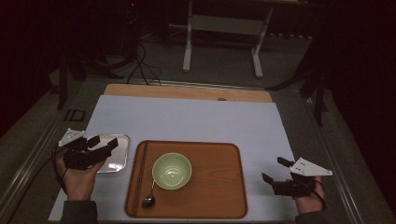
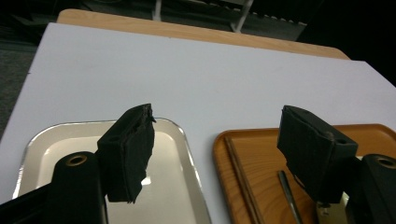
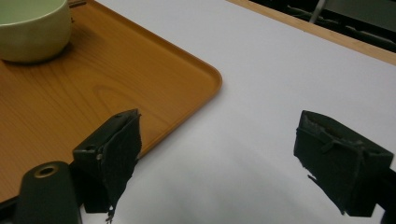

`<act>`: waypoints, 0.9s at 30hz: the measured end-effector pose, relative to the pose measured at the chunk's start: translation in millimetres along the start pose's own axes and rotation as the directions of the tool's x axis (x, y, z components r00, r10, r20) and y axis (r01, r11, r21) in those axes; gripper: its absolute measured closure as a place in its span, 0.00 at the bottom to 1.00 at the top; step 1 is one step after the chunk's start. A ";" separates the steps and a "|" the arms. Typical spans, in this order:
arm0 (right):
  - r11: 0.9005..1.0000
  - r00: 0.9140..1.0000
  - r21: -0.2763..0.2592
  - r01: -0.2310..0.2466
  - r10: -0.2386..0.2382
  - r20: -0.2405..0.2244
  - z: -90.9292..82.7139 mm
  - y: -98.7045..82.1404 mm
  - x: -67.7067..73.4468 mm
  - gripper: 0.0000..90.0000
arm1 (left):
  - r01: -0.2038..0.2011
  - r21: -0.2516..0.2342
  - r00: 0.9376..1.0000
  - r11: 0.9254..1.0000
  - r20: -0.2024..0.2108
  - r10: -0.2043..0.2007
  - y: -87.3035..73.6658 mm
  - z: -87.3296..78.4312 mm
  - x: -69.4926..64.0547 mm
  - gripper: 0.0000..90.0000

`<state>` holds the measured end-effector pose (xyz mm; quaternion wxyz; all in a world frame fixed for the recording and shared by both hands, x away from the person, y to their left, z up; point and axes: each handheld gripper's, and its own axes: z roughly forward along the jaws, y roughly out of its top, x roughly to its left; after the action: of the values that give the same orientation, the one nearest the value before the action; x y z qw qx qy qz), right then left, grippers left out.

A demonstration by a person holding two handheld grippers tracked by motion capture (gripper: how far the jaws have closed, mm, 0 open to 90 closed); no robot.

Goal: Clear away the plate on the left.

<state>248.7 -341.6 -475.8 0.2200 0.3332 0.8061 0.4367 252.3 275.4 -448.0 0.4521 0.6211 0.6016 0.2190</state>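
Observation:
A wooden tray (image 1: 215,186) lies at the middle front of the white mat. On it stand a pale green bowl (image 1: 172,171), a metal spoon (image 1: 149,199) by the bowl's near left side, and a pair of chopsticks (image 1: 139,177) along the tray's left edge. A small steel tray (image 1: 116,158) lies just left of the wooden one. My left gripper (image 1: 103,144) hovers over the steel tray (image 2: 173,186), open and holding nothing. My right gripper (image 1: 275,169) is open over bare mat, to the right of the wooden tray (image 3: 70,102); the bowl (image 3: 32,28) shows at the far left of its view.
The white mat (image 1: 187,116) covers a wooden table whose back edge (image 1: 187,92) shows beyond it. Behind the table, a white frame stand (image 1: 222,42) and cables (image 1: 140,65) sit on the dark floor. Metal rails run along both table sides.

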 end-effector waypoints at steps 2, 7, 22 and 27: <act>1.000 1.000 0.000 0.000 0.000 0.000 -0.1 0.0 0.0 0.16 | 0.009 -0.004 1.000 1.000 -0.009 -0.009 -0.1 -1.6 3.8 0.31; 1.000 1.000 -0.001 0.002 -0.002 -0.002 0.4 0.1 0.0 0.16 | 0.028 -0.016 0.999 1.000 -0.028 -0.028 -0.1 -6.1 12.8 0.31; 1.000 1.000 -0.001 -0.001 0.001 -0.001 0.1 -0.2 -0.3 0.16 | 0.055 -0.020 0.994 0.998 -0.090 -0.056 -6.4 -9.0 34.4 0.32; 1.000 1.000 0.000 -0.001 0.001 -0.001 0.2 -0.1 -0.1 0.16 | 0.062 -0.015 0.992 0.998 -0.111 -0.063 -9.6 -7.3 41.0 0.32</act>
<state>248.9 -341.6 -475.9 0.2195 0.3335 0.8059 0.4371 248.5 315.1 -463.5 0.4280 0.5864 0.6436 0.2424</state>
